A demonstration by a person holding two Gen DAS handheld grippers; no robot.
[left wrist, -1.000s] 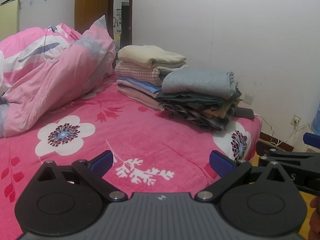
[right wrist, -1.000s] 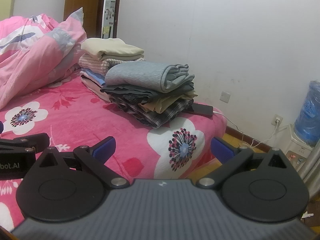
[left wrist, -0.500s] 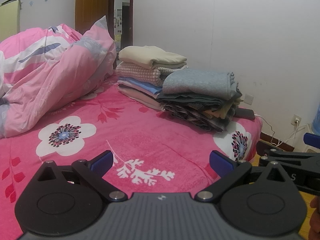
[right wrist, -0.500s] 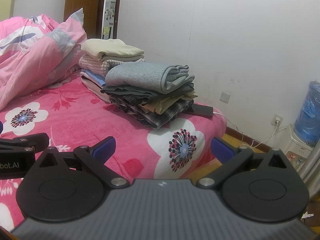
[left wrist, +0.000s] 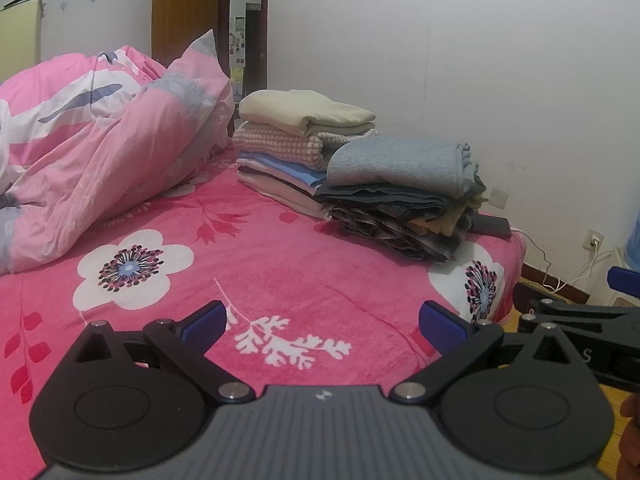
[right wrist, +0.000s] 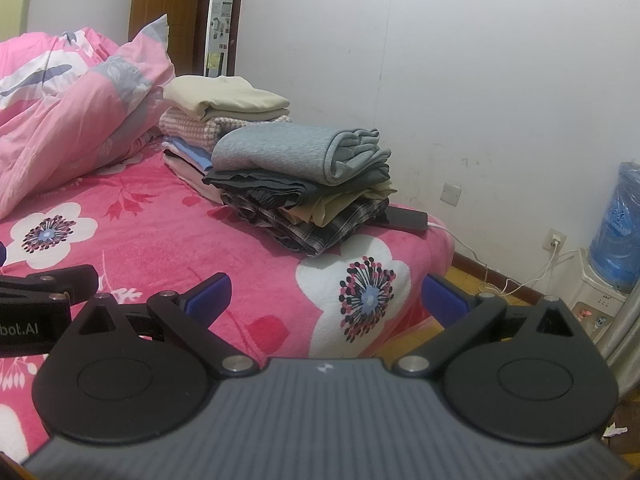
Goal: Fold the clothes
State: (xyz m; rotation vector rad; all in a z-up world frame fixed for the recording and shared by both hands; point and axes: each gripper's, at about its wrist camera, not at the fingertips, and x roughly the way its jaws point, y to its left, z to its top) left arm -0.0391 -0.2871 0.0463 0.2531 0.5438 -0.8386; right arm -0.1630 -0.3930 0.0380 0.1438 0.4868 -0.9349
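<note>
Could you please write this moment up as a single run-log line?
left gripper: open, empty | right gripper: open, empty | folded clothes: two stacks on bed | no garment in hand

This is a home bedroom: a bed (left wrist: 280,264) with a pink flowered sheet, a crumpled pink duvet (left wrist: 100,152), a wooden door (left wrist: 180,12), and a water dispenser (right wrist: 612,248) by the wall.

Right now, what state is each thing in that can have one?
left claw: open, empty
right claw: open, empty
grey sweatshirt: folded, atop near stack
cream garment: folded, atop far stack
pink duvet: crumpled
phone: plugged in
</note>
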